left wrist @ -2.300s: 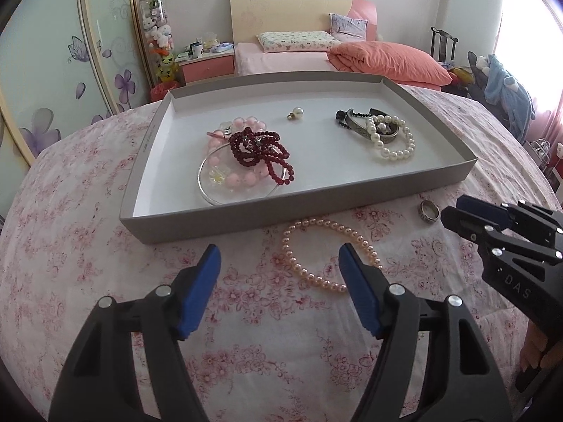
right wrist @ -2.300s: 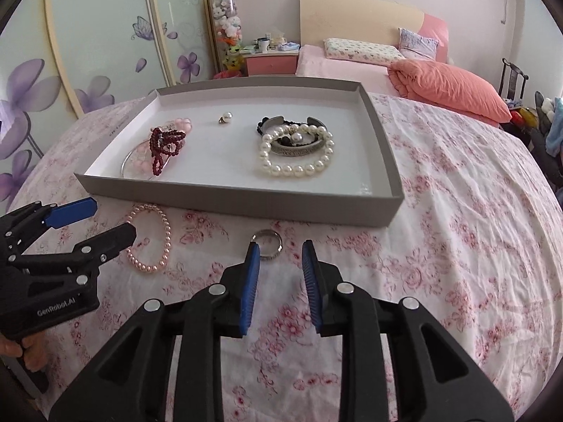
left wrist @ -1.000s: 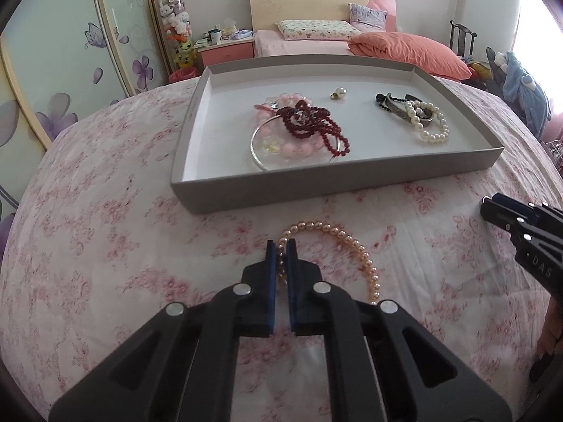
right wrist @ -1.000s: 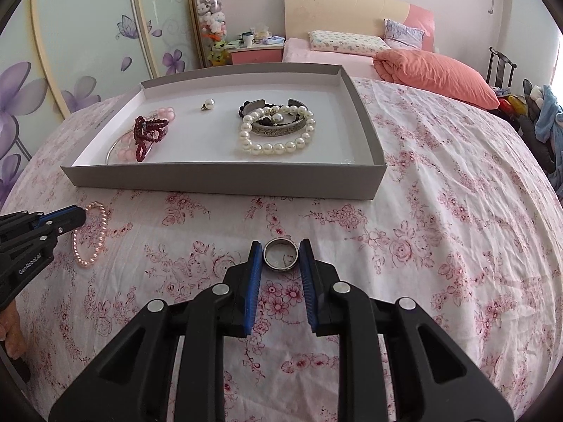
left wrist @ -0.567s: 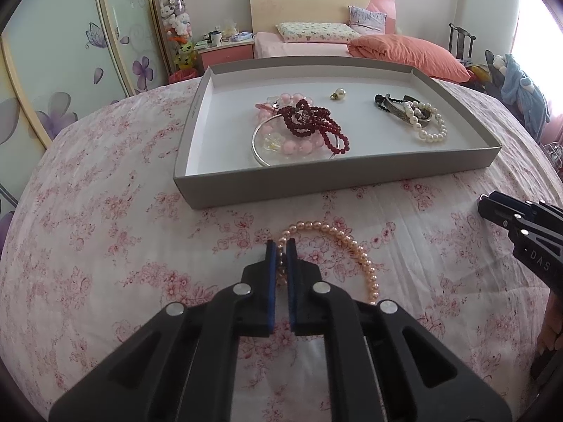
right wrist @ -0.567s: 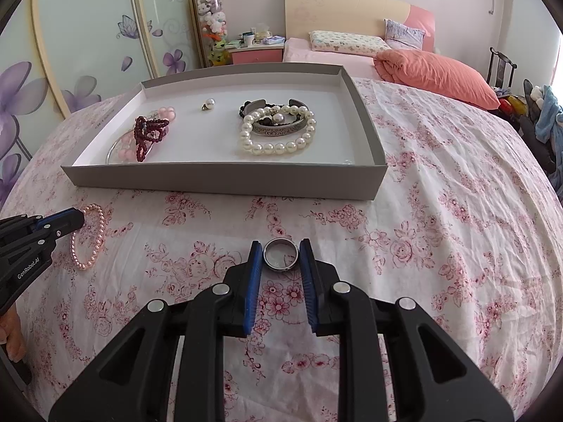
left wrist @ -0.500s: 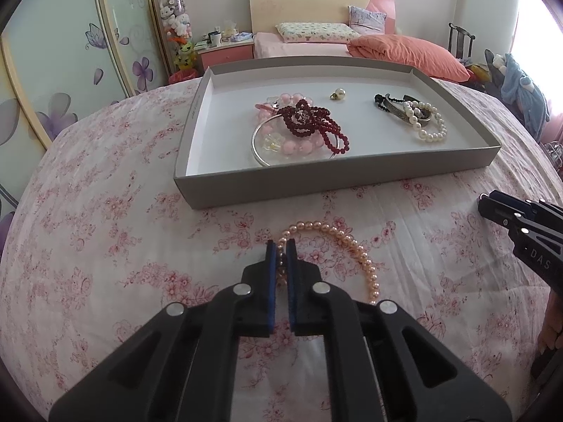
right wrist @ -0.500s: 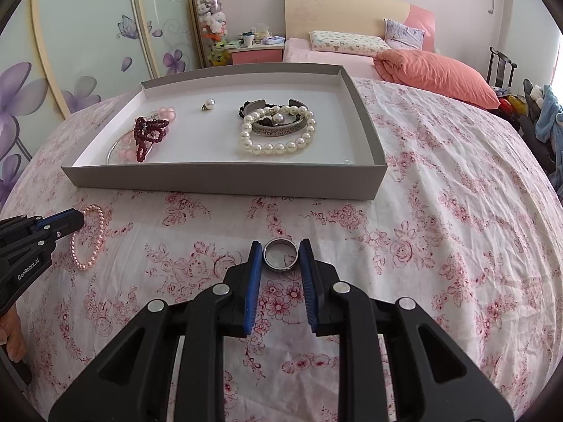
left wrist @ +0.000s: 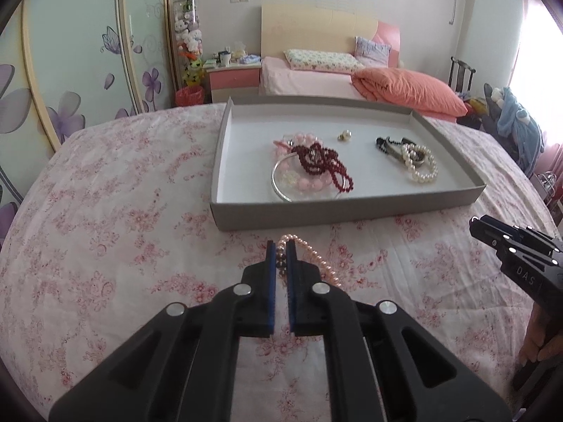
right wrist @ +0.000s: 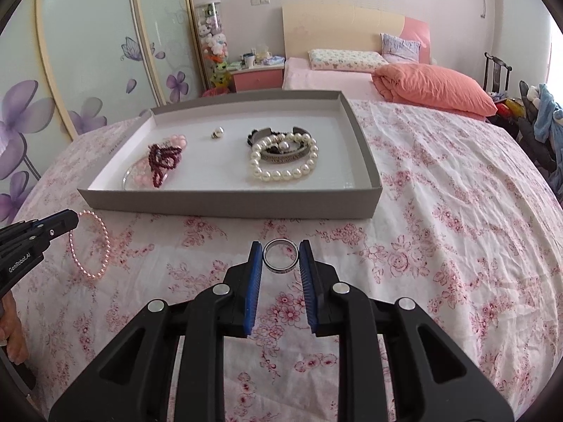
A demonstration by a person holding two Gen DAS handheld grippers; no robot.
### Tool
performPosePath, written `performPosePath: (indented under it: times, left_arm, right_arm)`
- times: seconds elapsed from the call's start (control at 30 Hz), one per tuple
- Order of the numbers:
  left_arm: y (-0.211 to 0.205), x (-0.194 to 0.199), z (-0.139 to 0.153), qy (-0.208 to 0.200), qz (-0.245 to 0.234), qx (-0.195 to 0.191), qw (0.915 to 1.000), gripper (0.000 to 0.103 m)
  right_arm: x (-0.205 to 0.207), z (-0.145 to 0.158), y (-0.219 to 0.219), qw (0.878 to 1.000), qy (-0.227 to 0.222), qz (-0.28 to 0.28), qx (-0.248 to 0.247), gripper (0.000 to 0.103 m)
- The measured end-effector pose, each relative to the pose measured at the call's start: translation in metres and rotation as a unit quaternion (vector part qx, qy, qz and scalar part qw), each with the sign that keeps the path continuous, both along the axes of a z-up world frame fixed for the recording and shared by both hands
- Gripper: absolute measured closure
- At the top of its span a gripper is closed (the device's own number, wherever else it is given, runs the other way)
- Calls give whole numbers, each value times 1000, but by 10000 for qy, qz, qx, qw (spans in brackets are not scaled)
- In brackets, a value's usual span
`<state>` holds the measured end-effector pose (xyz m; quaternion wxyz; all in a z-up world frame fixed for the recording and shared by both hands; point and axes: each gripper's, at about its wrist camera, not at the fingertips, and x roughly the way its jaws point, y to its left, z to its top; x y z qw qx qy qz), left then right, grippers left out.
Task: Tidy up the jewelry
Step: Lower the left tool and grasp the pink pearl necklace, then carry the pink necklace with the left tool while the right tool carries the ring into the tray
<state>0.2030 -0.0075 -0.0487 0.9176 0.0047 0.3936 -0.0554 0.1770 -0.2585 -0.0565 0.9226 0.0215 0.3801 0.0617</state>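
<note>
Two grippers: each one is clamped on a piece of jewelry above the floral bedspread [right wrist: 440,211], on the near side of the grey tray [right wrist: 228,207].
Left gripper [left wrist: 280,251]: its blue pads are pressed nearly together on the top of the pink pearl bracelet [left wrist: 316,256]; only a thin gap shows, filled by beads.
Pink pearl bracelet, position: it is in front of the tray's near wall, close to it but apart; whether its trailing beads rest on the cloth cannot be told.
Pink pearl bracelet, orientation: from the right wrist view [right wrist: 89,242] the loop reads as an oval with its long axis running from the tray toward the camera, the pinched end nearest the tray.
Right gripper [right wrist: 280,255]: its blue pads close against the two sides of the silver ring [right wrist: 280,255].
Silver ring, position: it is between the fingertips, in front of the middle of the tray's near wall and well apart from the bracelet.
Silver ring, orientation: its opening faces the camera, so the full circle shows and the band's axis runs roughly along the fingers.
Tray contents, left side: a dark red bead strand [left wrist: 323,165] lies over pale pink beads [left wrist: 309,183] and a thin silver bangle [left wrist: 278,186].
Tray contents, middle: a single pearl charm [left wrist: 345,135] sits alone toward the far wall.
Tray contents, right side: a white pearl bracelet [right wrist: 281,172] circles a metal cuff [right wrist: 283,156], with a black chain [left wrist: 385,142] touching them.
</note>
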Motion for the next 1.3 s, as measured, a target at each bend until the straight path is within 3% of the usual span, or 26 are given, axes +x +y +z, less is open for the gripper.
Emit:
performPosePath:
  times: [0.17,0.63,1.3]
  left_arm:
    - [-2,-8,12,-299,46,23,9995,97]
    - [-16,-31,39,-1184,166,536,9914,97]
    - [-29,-40,77,-1906,-6,245,9814,97]
  right_arm:
    - [-10,12,8,9994,-341,44,1,80]
    - [-35,46,29,9886,-1489,172,-160,80]
    - [-52,93,34,9656,-2590,40,-224,80]
